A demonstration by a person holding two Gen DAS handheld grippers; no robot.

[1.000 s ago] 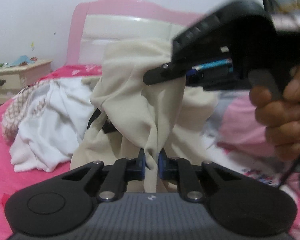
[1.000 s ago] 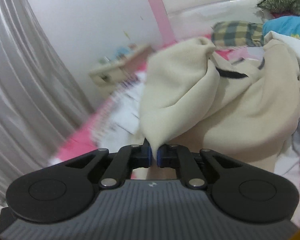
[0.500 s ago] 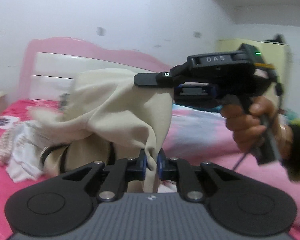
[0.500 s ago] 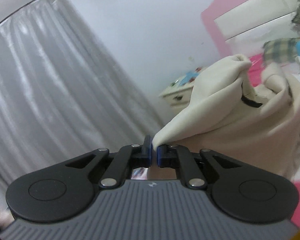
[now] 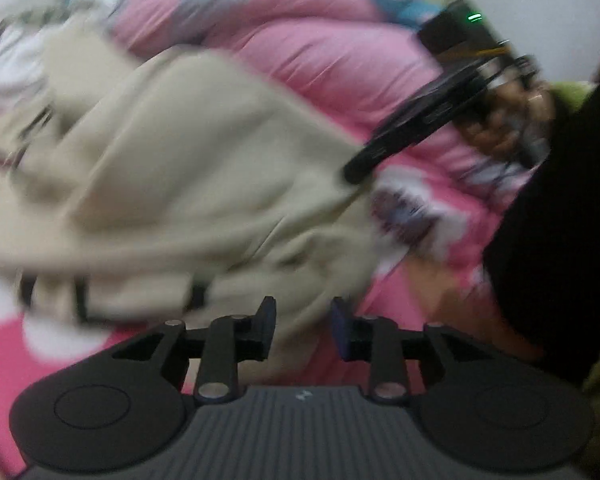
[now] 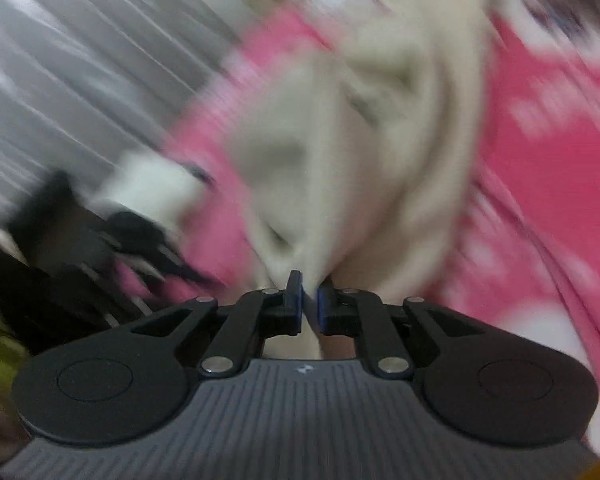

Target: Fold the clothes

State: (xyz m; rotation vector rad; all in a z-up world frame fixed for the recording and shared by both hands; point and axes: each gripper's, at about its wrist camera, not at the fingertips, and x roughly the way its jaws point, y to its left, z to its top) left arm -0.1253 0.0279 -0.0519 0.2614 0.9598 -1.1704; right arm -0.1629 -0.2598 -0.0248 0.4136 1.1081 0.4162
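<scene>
Two grippers work a cream garment (image 5: 188,168) on pink bedding (image 6: 540,128): left gripper (image 5: 303,322) gapes empty, right gripper (image 6: 309,300) pinches cloth; lay it flat, unbunched.

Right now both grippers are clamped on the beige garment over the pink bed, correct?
Not both. The left wrist view shows the left gripper open, cloth loose between its fingers. The right gripper is shut on the beige garment over the pink bed.

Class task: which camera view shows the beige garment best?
The left wrist view: the beige garment spreads broadly over the pink bedding, though blurred. The right wrist view shows only a smeared bunch rising from the right tongs.
</scene>
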